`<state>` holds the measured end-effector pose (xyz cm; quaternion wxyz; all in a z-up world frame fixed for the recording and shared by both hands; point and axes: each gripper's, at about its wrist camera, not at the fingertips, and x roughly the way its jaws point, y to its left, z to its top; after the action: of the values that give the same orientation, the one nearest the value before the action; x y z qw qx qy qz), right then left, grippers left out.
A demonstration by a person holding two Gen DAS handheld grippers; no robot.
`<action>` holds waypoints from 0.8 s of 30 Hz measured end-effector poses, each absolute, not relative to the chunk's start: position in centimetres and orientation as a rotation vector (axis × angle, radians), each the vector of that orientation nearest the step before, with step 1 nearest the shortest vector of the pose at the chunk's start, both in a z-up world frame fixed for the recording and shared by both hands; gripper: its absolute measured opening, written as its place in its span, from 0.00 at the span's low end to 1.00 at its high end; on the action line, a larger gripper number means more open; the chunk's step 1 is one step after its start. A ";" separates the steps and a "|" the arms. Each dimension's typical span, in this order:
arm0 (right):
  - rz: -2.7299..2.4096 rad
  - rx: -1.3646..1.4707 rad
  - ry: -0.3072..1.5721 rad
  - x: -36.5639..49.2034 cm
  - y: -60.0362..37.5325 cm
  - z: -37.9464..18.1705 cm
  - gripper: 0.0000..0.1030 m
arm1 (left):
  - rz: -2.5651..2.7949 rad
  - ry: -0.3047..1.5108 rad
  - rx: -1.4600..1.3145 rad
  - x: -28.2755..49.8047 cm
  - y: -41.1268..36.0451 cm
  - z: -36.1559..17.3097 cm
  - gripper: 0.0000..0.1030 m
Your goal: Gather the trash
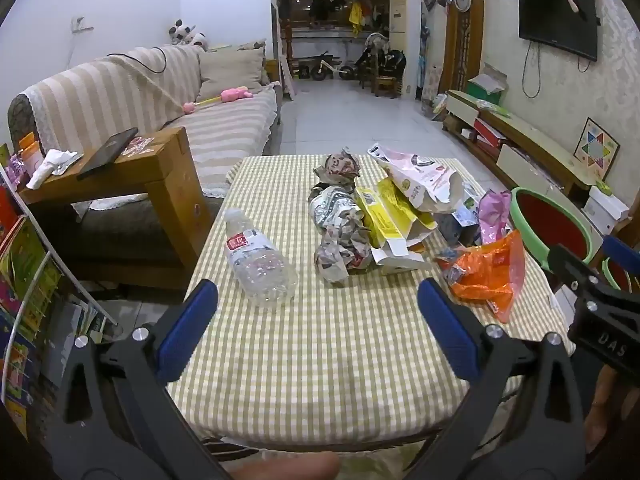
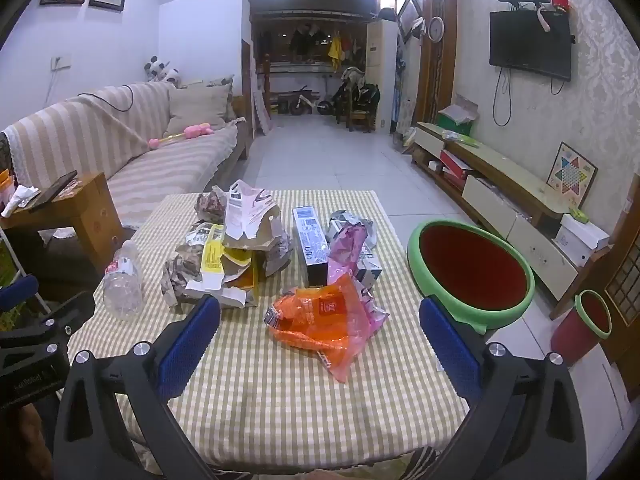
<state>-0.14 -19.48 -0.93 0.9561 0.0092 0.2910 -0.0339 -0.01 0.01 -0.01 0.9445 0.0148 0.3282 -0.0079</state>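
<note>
Trash lies on a table with a checked cloth (image 1: pixel 320 360). An empty clear plastic bottle (image 1: pixel 258 258) lies on its side at the left; it also shows in the right wrist view (image 2: pixel 122 276). Crumpled newspaper balls (image 1: pixel 340 256), a torn yellow carton (image 1: pixel 386 216), a pink paper bag (image 1: pixel 420 178) and an orange plastic bag (image 1: pixel 488 276) lie in a heap. The orange bag (image 2: pixel 324 320) lies just ahead of my right gripper (image 2: pixel 320 348). My left gripper (image 1: pixel 318 328) is open and empty over the table's near part. The right gripper is open and empty too.
A round green bin with a red inside (image 2: pixel 472 272) stands right of the table, a smaller one (image 2: pixel 584 326) beyond it. A striped sofa (image 1: pixel 160 104) and a wooden side table (image 1: pixel 120 176) are at the left. A TV cabinet (image 2: pixel 500 196) runs along the right wall.
</note>
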 end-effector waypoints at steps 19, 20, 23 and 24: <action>-0.082 0.014 0.616 0.0 -19.6 -1.2 0.93 | -0.017 0.678 0.017 0.2 0.5 -0.1 0.95; -0.082 0.015 0.616 -0.1 -19.7 -1.3 0.93 | -0.017 0.678 0.016 0.2 0.5 -0.1 0.95; -0.082 0.015 0.618 0.0 -19.6 -1.3 0.93 | -0.016 0.677 0.015 0.1 0.5 -0.1 0.95; -0.082 0.016 0.617 0.0 -19.7 -1.4 0.93 | -0.016 0.677 0.015 0.1 0.5 -0.1 0.95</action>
<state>0.02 -19.68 -1.36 0.9519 0.0077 0.3035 -0.0403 0.13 0.52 -0.09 0.9433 0.0072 0.3319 -0.0077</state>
